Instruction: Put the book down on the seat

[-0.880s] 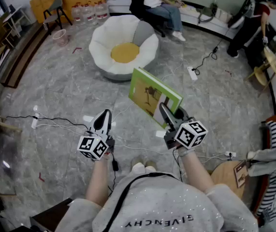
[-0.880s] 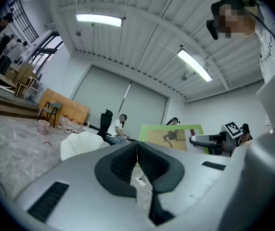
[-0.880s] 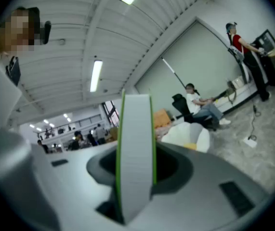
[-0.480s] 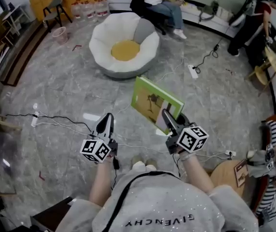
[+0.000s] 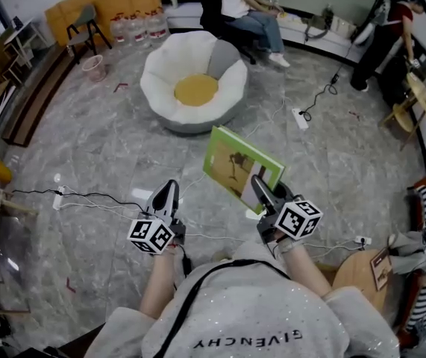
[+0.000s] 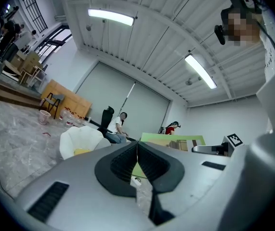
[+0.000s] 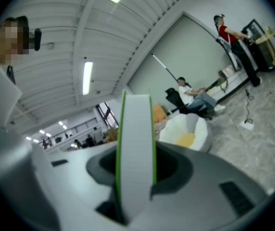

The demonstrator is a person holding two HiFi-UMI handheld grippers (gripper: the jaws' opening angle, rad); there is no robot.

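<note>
Glossy-cvr book (image 5: 239, 166), polished stone floor (image 5: 108, 148), plush seat (image 5: 157, 77)

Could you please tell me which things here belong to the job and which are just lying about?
Job: green book, held in right gripper; white seat with yellow cushion.
Lying about: power strip, water bottles, pink bin.

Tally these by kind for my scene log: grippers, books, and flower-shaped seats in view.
Grippers: 2 (left gripper shut and empty; right gripper shut on the book)
Books: 1
Seats: 1 (white seat, yellow centre)
Total: 4
</note>
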